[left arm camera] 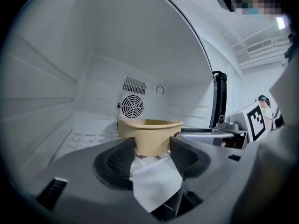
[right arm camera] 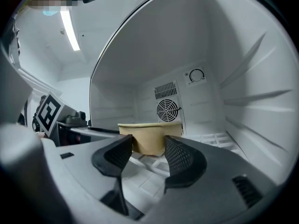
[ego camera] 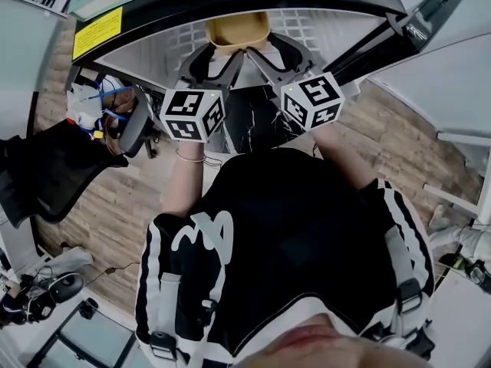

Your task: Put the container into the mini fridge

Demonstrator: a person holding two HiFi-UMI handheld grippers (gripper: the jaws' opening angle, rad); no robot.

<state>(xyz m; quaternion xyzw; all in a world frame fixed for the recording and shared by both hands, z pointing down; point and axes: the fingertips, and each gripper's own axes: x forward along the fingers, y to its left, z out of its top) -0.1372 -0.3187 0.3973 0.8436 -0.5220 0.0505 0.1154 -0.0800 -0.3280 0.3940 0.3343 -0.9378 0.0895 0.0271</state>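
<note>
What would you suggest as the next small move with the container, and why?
Probably open both jaws slightly wider, ensuring release. The tan container is already deep inside the mini fridge, near its rear fan, at the jaw tips of the left hand-held gripper and the right hand-held gripper; I cannot tell whether either grips it.

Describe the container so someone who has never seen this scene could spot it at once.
Look into the open white mini fridge, whose back wall carries a round fan grille. In front of that grille sits the container: an open-topped tan tub, the only coloured thing inside.
</note>
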